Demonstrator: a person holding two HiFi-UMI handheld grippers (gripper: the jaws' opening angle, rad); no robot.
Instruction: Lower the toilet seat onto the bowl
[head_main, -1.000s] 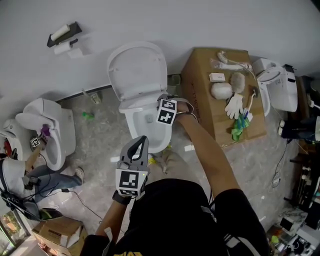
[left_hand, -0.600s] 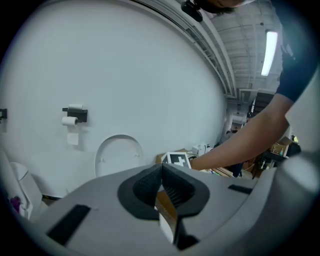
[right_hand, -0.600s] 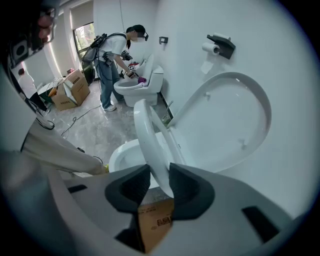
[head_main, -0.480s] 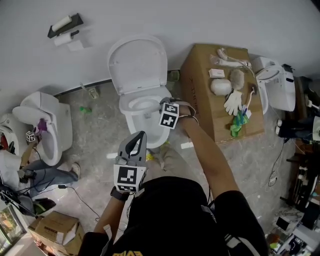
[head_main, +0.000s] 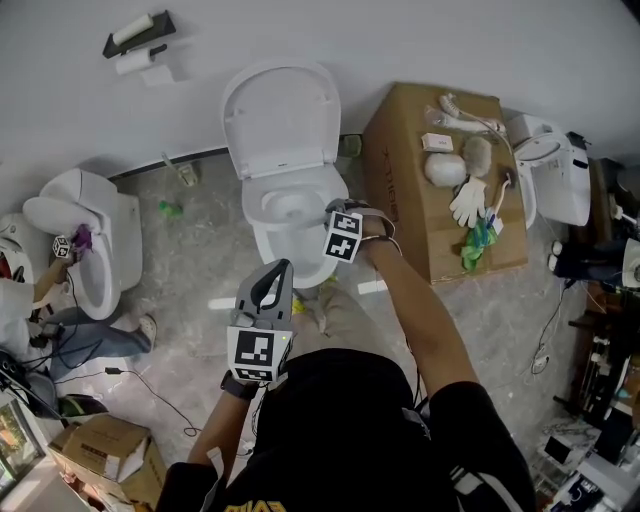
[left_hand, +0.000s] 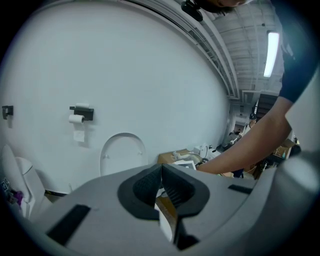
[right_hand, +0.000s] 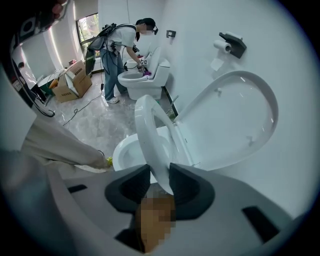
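A white toilet stands against the wall, its lid (head_main: 278, 120) (right_hand: 231, 122) upright. The seat ring (right_hand: 150, 140) is tilted partway down over the bowl (head_main: 290, 215) (right_hand: 124, 150). My right gripper (head_main: 338, 218) (right_hand: 160, 173) points steeply down and is shut on the seat's front rim, with a pad on each side of it. My left gripper (head_main: 280, 275) (left_hand: 161, 172) hangs in front of the toilet, shut on nothing, and its view shows the raised lid (left_hand: 122, 152) ahead.
A cardboard box (head_main: 400, 150) with gloves and cleaning items on top stands right of the toilet. Past it lies another seat unit (head_main: 555, 175). A second toilet (head_main: 85, 250) is at the left, with a person (right_hand: 117, 45) working at it. A paper holder (head_main: 135, 40) hangs on the wall.
My right gripper has moved down and toward the front of the bowl, bringing the seat ring lower. The left gripper has stayed about where it was.
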